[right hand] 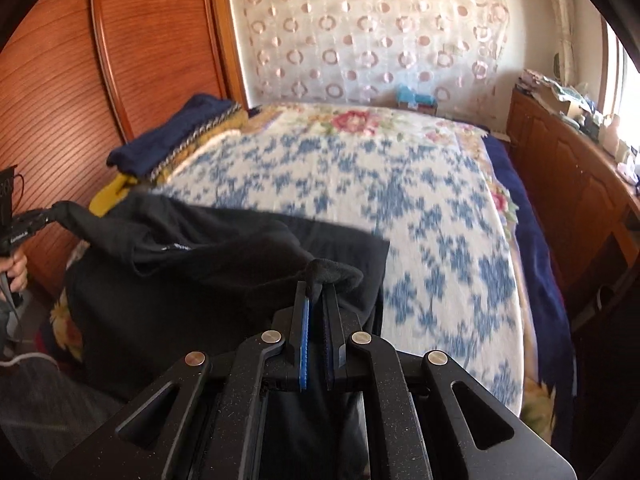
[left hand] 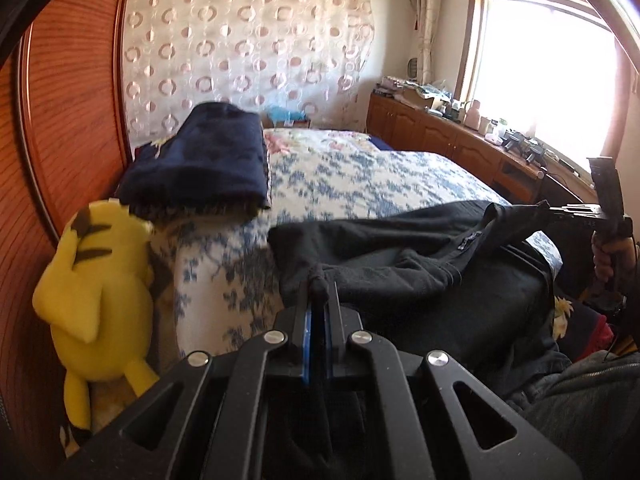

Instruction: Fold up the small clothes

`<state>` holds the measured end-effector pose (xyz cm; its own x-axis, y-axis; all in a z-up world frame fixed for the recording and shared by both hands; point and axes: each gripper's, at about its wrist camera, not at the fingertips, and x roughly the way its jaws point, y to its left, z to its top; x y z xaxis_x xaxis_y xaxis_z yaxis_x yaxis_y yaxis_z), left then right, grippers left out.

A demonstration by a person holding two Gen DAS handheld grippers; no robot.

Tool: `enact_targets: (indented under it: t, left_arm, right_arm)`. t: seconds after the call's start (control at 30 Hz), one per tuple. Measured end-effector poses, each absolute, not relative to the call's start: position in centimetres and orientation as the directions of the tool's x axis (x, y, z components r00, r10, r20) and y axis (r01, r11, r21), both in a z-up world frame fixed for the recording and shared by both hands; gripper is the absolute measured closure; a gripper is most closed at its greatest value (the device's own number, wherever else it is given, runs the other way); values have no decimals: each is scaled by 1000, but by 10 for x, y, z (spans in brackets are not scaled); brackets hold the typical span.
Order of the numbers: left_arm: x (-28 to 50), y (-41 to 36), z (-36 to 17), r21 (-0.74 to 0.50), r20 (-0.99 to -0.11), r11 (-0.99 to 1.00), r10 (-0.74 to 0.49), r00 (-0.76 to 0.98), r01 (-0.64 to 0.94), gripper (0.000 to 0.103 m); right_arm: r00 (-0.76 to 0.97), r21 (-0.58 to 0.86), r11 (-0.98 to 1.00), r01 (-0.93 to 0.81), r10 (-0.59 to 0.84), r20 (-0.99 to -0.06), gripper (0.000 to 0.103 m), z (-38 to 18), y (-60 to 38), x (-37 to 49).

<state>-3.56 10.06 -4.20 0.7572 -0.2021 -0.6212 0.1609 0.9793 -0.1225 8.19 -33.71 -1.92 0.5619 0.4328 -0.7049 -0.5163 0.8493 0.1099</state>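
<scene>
A black garment (left hand: 420,256) hangs stretched between both grippers above the near edge of the bed. My left gripper (left hand: 319,286) is shut on a bunched corner of it. In the right wrist view the same black garment (right hand: 224,264) spreads to the left, and my right gripper (right hand: 318,284) is shut on another bunched corner. The right gripper (left hand: 554,210) also shows at the far right of the left wrist view, pinching the cloth, with a hand below it. The left gripper (right hand: 44,216) appears at the left edge of the right wrist view, holding the opposite end.
The bed carries a white and blue floral cover (right hand: 400,200). A folded navy cloth (left hand: 200,164) lies on pillows by the wooden headboard (left hand: 72,120). A yellow plush toy (left hand: 96,296) leans at the bedside. A cluttered wooden cabinet (left hand: 460,136) runs under the window.
</scene>
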Motion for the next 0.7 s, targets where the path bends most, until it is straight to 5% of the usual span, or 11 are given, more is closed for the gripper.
enact_targets:
  t: [0.7]
  left_arm:
    - [-66, 88, -54, -60, -695, 985, -159, 701, 164, 100]
  right_arm:
    - [552, 100, 863, -495, 401, -731, 103, -38, -363, 53]
